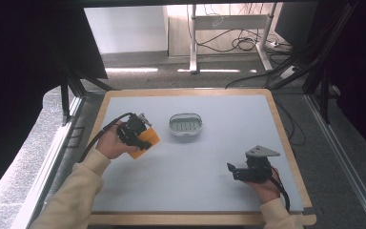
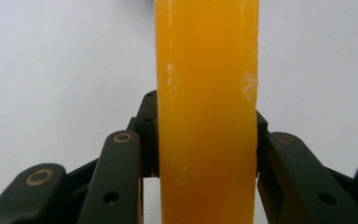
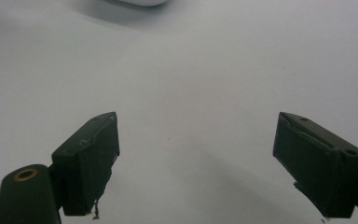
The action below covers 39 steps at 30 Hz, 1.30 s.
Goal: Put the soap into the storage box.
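We hold: left gripper (image 1: 140, 136) clamped on an orange bar (image 2: 207, 112) near the table's (image 1: 209, 191) left edge, dish (image 1: 186, 124) (white, slotted) mid-table, right gripper (image 3: 205, 163) spread wide near the right edge.

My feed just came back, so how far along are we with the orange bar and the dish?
Done: the left gripper is shut on the orange bar, with the jaws pressing both its sides. In hand: the bar sits beside the white dish, not in it. Left, if the dish is the goal: carry the bar over and release it there. The dish looks empty. The right gripper is open over the bare table, holding nothing.
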Available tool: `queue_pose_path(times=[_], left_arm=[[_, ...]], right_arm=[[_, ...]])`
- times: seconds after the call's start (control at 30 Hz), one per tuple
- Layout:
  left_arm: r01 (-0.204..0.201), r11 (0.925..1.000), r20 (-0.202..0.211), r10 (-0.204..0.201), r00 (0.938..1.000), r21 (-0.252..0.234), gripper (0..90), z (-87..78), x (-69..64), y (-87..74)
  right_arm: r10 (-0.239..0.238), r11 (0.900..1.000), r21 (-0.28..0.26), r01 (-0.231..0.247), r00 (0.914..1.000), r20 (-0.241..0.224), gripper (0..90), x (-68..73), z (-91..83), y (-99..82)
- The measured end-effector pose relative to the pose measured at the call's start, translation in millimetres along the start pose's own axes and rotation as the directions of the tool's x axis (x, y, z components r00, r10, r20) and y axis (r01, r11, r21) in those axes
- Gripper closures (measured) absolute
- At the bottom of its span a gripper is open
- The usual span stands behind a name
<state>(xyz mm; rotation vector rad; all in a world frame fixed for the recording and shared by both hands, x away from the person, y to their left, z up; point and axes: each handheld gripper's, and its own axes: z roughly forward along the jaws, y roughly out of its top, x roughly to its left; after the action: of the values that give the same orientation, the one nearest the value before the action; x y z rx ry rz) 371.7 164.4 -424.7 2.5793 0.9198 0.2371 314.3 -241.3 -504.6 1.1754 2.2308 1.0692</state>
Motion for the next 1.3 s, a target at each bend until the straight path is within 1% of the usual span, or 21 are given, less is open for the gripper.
queue_pose_path(times=[0.3, 0.37, 0.53, 0.7, 1.0, 1.13, 1.17, 1.3], left_arm=[[-0.021, 0.9998, -0.001, 0.021, 0.9998, 0.0, 62.0, 5.8, 2.4, 12.0], [-0.018, 0.9998, 0.007, 0.018, 0.9998, -0.001, 62.0, 7.3, 3.8, 13.6], [-0.025, 0.9997, 0.007, 0.025, 0.9997, 0.007, 62.0, 10.3, 7.0, 16.0], [-0.024, 0.9997, 0.006, 0.024, 0.9997, 0.003, 62.0, 11.9, 9.2, 18.9], [-0.035, 0.9994, 0.01, 0.035, 0.9993, 0.004, 62.0, 14.5, 11.6, 28.2], [-0.045, 0.999, 0.004, 0.045, 0.999, 0.01, 62.0, 15.3, 11.8, 31.5], [-0.044, 0.999, 0.013, 0.044, 0.9989, 0.011, 62.0, 16.1, 12.2, 33.1], [-0.05, 0.9985, 0.007, 0.05, 0.9987, 0.022, 62.0, 17.7, 12.5, 36.1]], right_arm=[[0.001, 1.0, -0.001, -0.001, 1.0, 0.0, 15.1, -1.2, 0.2, -0.1], [-0.001, 1.0, -0.002, 0.001, 1.0, 0.002, 15.1, -1.9, -0.1, 0.3], [0.002, 1.0, -0.002, -0.002, 1.0, 0.002, 15.1, -2.2, 0.0, -0.2], [-0.001, 1.0, 0.001, 0.001, 1.0, 0.003, 15.2, -1.8, 0.5, -0.2], [-0.001, 1.0, 0.003, 0.001, 1.0, 0.003, 15.2, -2.5, 0.5, -0.5], [0.0, 1.0, 0.003, 0.0, 1.0, 0.004, 15.2, -2.7, 0.4, -0.6], [-0.001, 1.0, 0.003, 0.001, 1.0, 0.004, 15.2, -2.8, 0.4, -0.7], [-0.003, 1.0, 0.004, 0.003, 1.0, 0.004, 15.2, -3.1, 0.7, -0.9]])
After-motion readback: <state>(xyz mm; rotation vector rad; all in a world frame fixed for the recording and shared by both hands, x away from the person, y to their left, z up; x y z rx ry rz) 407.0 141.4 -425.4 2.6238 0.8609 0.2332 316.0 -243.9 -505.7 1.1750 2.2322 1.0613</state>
